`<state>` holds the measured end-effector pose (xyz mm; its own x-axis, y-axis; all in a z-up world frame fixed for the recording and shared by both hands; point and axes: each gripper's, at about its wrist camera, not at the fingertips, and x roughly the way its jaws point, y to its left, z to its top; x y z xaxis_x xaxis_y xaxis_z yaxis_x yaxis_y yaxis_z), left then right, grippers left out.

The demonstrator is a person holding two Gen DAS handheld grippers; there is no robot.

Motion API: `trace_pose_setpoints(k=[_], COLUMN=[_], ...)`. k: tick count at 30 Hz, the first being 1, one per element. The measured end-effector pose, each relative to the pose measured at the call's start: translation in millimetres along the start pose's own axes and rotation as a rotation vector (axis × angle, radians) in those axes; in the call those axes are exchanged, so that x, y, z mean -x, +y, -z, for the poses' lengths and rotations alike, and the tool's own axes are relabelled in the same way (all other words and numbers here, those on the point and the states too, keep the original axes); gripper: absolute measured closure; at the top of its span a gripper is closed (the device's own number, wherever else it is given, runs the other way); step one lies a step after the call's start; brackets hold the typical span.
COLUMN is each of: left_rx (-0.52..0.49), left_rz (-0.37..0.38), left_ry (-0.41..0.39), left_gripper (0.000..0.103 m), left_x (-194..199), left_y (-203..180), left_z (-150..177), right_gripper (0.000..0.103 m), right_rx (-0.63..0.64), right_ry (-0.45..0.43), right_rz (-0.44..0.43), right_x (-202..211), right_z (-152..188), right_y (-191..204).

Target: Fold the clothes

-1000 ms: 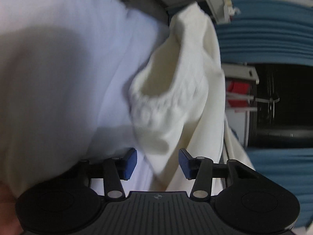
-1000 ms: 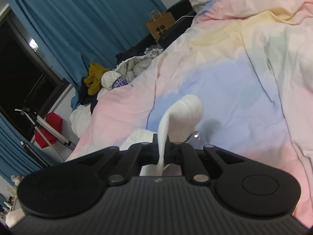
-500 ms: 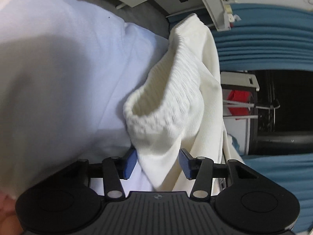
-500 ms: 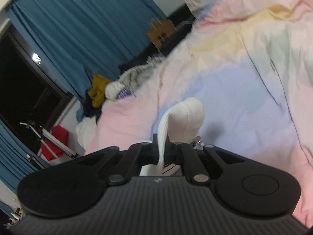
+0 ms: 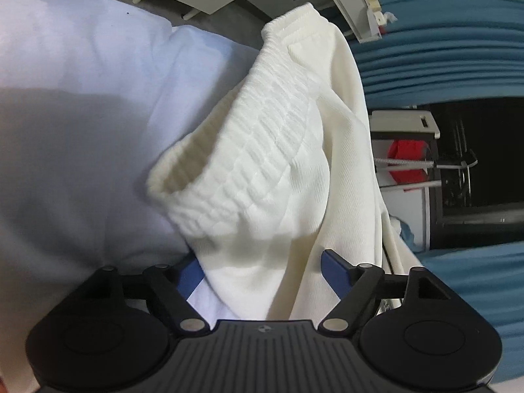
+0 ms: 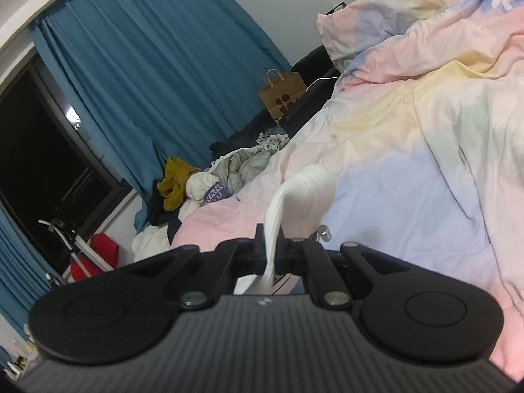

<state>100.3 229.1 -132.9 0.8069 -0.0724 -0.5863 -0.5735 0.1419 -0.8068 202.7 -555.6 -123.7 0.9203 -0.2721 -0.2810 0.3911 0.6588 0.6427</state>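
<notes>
A cream-white garment (image 5: 288, 163) with a ribbed elastic waistband hangs in the air in the left wrist view, its waistband running from top centre down to the middle. My left gripper (image 5: 265, 275) is open, its blue pads either side of the hanging fabric without pinching it. In the right wrist view my right gripper (image 6: 275, 255) is shut on the waistband of the same white garment (image 6: 308, 190), which curls up above the jaws. A metal drawstring tip (image 6: 324, 232) sticks out beside it.
A pastel duvet (image 6: 425, 150) covers the bed and shows pale under the garment in the left wrist view (image 5: 82, 114). Blue curtains (image 6: 163, 82), a dark window, a clothes pile (image 6: 209, 183), a paper bag (image 6: 281, 95) and a red item (image 5: 409, 160) lie beyond.
The garment has come closer to my left gripper, and the fabric now hangs between its open pads. My right gripper has lifted and tilted, still shut on the waistband.
</notes>
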Motion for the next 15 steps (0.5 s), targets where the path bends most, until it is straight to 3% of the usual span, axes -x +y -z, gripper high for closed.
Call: trace_pose_setpoints(k=[1,3,6,10,15], left_rx=[0.019,0.079,0.138,0.095,0.043], left_rz=[-0.003,-0.008,-0.002,0.002,0.013], left_ry=[-0.006,-0.012,-0.006,-0.038,-0.127], left_gripper=[0.033,0.056,0.074,0.081,0.087], left_x=[-2.5,-4.9,-11.8,-8.2,38.6], left_y=[1.3,6.9,16.4,6.6,-14.4], left_z=[-3.0,-8.3,-15.1,-17.2,-29.3], right_gripper=[0.098,0.098,0.098,0.098,0.098], right_rx=[0.004,0.011,0.007,-0.025,-0.048], right_ry=[0.001,0.008,0.029,0.062,0.096], right_rz=[0.002,0.010,0.030,0.056,0.073], right_x=[0.0,-0.1,-2.7,-9.4,-20.0], right_z=[0.0,0.3,1.2,4.8,9.6], right_y=[0.2,0.6,-1.9,-11.1,-17.9])
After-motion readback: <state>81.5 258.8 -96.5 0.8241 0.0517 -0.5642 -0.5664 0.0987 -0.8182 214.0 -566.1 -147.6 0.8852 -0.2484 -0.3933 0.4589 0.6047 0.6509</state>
